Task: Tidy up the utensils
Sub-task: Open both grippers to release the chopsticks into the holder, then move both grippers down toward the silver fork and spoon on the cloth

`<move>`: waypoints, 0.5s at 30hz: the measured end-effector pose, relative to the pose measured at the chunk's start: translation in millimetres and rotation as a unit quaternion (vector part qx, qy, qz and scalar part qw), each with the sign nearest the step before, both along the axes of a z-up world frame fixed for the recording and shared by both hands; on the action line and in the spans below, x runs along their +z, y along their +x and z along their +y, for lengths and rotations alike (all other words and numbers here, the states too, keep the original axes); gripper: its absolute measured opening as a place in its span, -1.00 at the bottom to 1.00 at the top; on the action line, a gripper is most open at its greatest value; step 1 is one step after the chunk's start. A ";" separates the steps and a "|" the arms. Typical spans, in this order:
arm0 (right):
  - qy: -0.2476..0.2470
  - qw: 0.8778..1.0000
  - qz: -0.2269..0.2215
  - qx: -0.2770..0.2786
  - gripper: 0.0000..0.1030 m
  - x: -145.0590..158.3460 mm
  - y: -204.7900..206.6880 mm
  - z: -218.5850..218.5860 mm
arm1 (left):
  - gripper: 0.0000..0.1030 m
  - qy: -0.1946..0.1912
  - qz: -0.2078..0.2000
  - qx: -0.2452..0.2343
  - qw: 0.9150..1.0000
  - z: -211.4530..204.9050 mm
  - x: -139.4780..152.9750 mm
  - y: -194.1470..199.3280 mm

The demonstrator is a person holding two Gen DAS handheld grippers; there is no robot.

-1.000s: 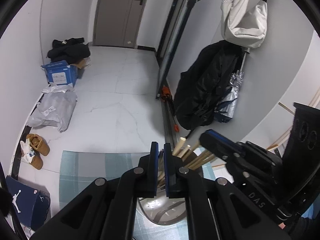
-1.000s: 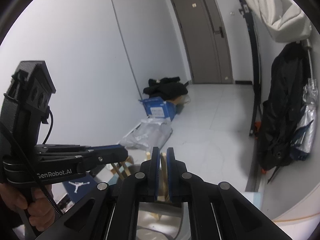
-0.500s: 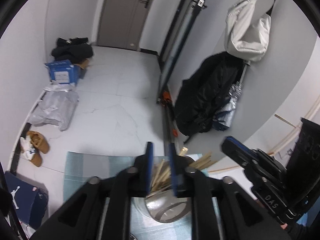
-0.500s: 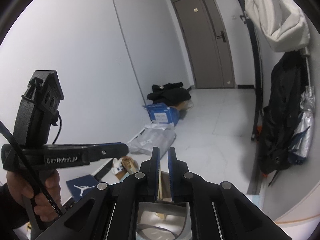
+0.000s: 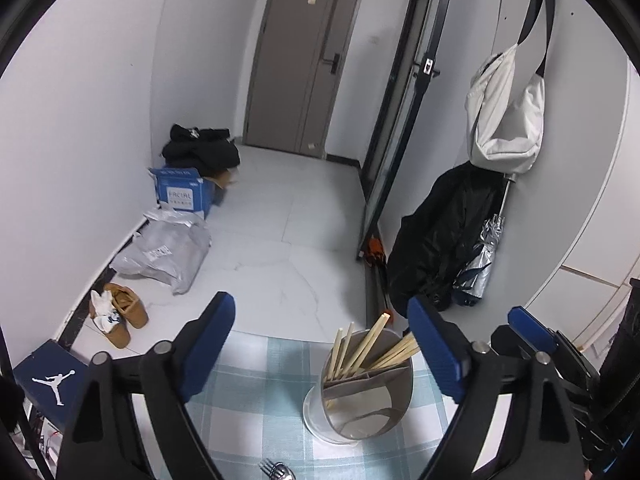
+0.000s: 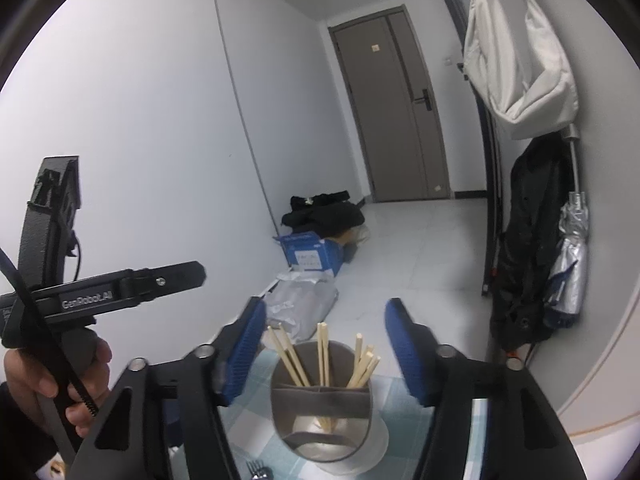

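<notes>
A metal utensil holder stands on a blue checked tablecloth. Several wooden chopsticks stand in its rear compartment. The holder also shows in the right wrist view with the chopsticks. My left gripper is open and empty above the cloth, left of the holder. My right gripper is open and empty, its jaws spread on either side above the holder. A fork's tines show at the bottom edge; the fork also shows in the right wrist view.
The table's far edge drops to a white tiled floor. On the floor lie shoes, a grey bag and a blue box. A black coat and a white bag hang on the right wall.
Both grippers were shut and have opened wide. Both have drawn back and up from the holder, so the chopsticks now stand free in it.
</notes>
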State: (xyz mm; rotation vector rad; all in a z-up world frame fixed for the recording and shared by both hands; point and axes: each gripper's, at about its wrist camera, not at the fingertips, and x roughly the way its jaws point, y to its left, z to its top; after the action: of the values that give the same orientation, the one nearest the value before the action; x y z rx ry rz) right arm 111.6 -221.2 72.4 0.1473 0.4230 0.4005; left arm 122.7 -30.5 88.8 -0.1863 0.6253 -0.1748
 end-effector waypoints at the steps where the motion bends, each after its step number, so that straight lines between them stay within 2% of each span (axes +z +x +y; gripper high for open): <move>1: 0.001 1.000 -0.002 -0.001 0.32 -0.2 -5.4 0.0 | 0.78 0.005 -0.005 0.004 1.000 -0.4 0.8 -5.5; 7: -0.008 1.000 -0.010 -0.008 0.61 2.4 -30.2 0.9 | 0.97 0.017 -0.026 0.028 0.999 2.8 1.3 -29.4; 8: -0.012 1.000 -0.012 -0.013 0.68 2.2 -32.9 1.7 | 0.97 0.016 -0.031 0.034 0.999 4.8 1.4 -33.7; 15: -0.026 0.999 -0.037 -0.020 0.87 0.4 -60.9 7.3 | 0.97 0.035 -0.056 0.056 0.996 10.0 -2.7 -58.3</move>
State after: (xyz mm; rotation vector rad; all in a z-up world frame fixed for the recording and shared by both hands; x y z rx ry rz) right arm 50.7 -214.0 72.9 0.0912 0.3571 0.3537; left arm 64.4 -20.5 86.1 -0.1427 0.5076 -0.0536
